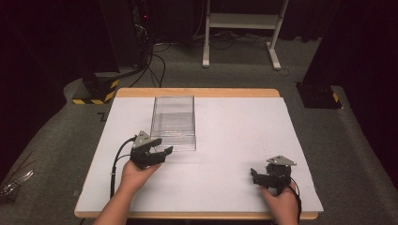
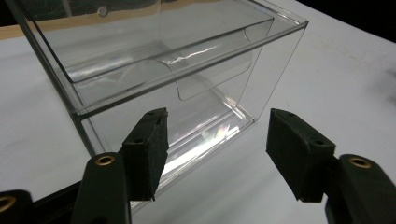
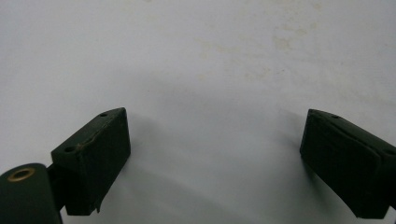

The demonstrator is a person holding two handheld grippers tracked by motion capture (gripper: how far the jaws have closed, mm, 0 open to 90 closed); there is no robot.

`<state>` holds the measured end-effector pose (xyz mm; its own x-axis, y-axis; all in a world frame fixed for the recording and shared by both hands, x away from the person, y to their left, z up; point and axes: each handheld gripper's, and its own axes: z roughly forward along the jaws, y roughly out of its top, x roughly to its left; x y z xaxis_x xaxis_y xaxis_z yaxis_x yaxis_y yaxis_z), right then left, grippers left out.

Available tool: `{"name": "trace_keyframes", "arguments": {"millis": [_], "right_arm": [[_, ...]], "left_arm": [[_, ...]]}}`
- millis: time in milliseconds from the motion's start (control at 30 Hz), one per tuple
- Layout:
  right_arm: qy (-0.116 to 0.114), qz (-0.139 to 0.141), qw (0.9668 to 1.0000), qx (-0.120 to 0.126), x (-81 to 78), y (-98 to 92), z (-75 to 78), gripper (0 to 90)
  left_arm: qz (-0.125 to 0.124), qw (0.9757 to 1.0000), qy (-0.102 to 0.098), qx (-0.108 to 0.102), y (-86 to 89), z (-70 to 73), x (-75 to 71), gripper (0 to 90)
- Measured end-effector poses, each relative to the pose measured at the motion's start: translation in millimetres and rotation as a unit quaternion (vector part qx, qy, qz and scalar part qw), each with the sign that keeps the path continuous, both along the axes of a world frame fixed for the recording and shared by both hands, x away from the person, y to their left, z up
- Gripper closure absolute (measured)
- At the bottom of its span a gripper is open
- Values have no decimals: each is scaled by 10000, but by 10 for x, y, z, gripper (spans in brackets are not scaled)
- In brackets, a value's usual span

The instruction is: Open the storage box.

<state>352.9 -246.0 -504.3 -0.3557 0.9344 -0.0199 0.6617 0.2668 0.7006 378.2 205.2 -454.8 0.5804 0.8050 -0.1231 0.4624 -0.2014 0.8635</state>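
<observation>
A clear plastic box [image 1: 172,122] with a drawer stands on the white table top [image 1: 234,140], left of the middle. Held in the person's left hand, my left gripper [image 1: 159,151] is open just in front of the box's near side. In the left gripper view the clear box [image 2: 163,70] looms close, its near lower corner between the two jaws of the left gripper [image 2: 217,144], which do not touch it. My right gripper [image 1: 256,176] rests low near the table's front right, open, with bare table between its jaws; the right gripper [image 3: 215,163] holds nothing.
The table's wooden edge [image 1: 197,92] runs along the far side. Beyond it on the grey floor are a white frame stand [image 1: 241,28], black cables [image 1: 155,65] and a yellow-black striped base [image 1: 96,91]. A black post base [image 1: 319,96] sits at the far right.
</observation>
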Motion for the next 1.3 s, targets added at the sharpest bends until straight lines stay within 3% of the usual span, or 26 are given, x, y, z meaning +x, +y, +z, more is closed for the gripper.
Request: {"name": "trace_keyframes", "arguments": {"millis": [200, 433, 1000, 1300], "right_arm": [[5, -12, 10000, 5, -2, 2, 0, 85], [-4, -7, 10000, 0, -2, 2, -1, 85], [-10, -8, 10000, -6, -3, 3, -1, 86], [-14, -7, 10000, -8, -6, 6, 0, 87]], "left_arm": [[36, 10000, -5, 0, -31, -39, 86, 407], [-3, 9997, -158, -193, -23, -57, 137, 447], [-78, 9978, -451, -486, 68, -128, 192, 644], [-235, 9970, -390, -631, 74, -184, 227, 705]]}}
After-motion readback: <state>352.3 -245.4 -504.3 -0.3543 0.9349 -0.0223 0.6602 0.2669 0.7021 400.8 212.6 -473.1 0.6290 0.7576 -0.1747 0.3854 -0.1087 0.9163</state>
